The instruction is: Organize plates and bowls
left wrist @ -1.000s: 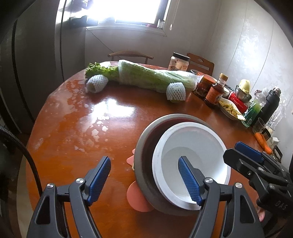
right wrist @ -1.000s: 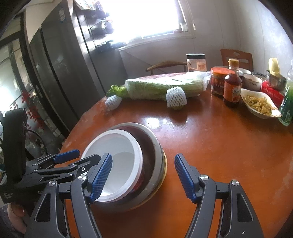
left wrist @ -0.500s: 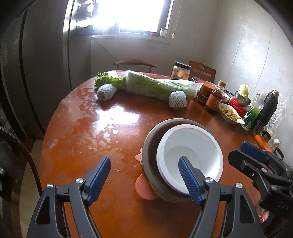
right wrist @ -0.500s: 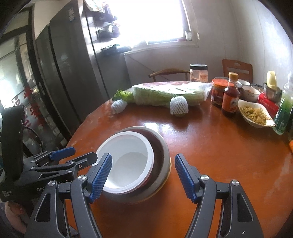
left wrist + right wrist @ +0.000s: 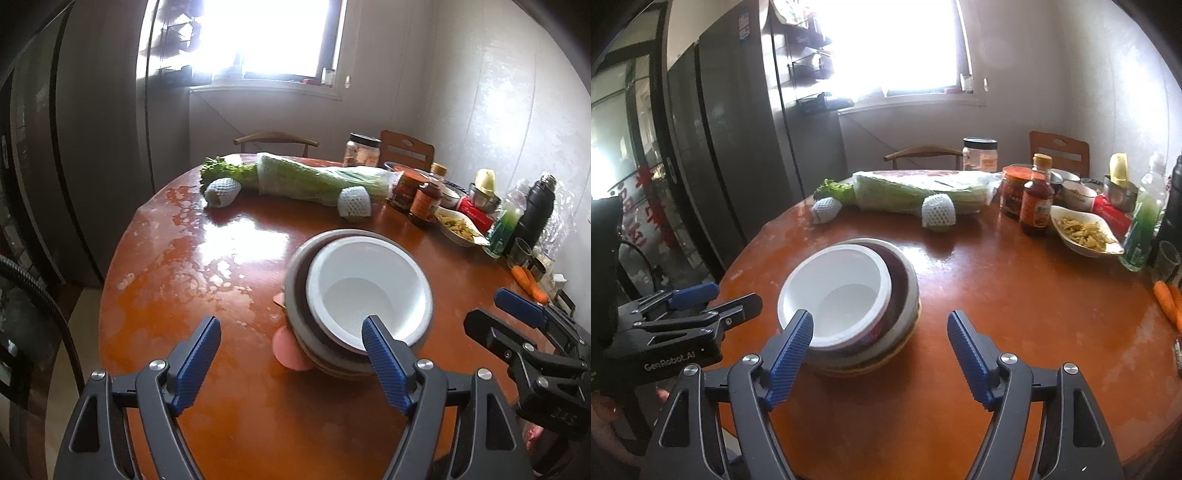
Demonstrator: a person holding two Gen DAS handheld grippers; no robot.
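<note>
Tabletop (image 5: 229, 258): round, reddish-brown and glossy; window glare on its far half
Stack: a white bowl (image 5: 369, 288) sits in a dark bowl (image 5: 295, 280), on more plates near the front middle of the tabletop; the white bowl is tilted and off-centre in the dark one; a pink piece (image 5: 286, 345) sticks out from under the stack on its near left side
Left tool (image 5: 291, 354): jaws opening, nothing between them; it hovers in front of the stack; its right finger overlaps the white bowl's rim in the left wrist view, whether it touches I cannot tell
Right tool (image 5: 881, 341): jaws opening, nothing gripped; it hangs before the stack, its left finger in front of the white bowl's near rim
Far side: wrapped cabbage (image 5: 317, 181) lying lengthwise; two white foam nets (image 5: 221, 190) beside it; a jar (image 5: 362, 149) behind
Right edge: sauce bottle (image 5: 1036, 197), dish of food (image 5: 1084, 230), black flask (image 5: 537, 210), carrots (image 5: 1167, 301)
</note>
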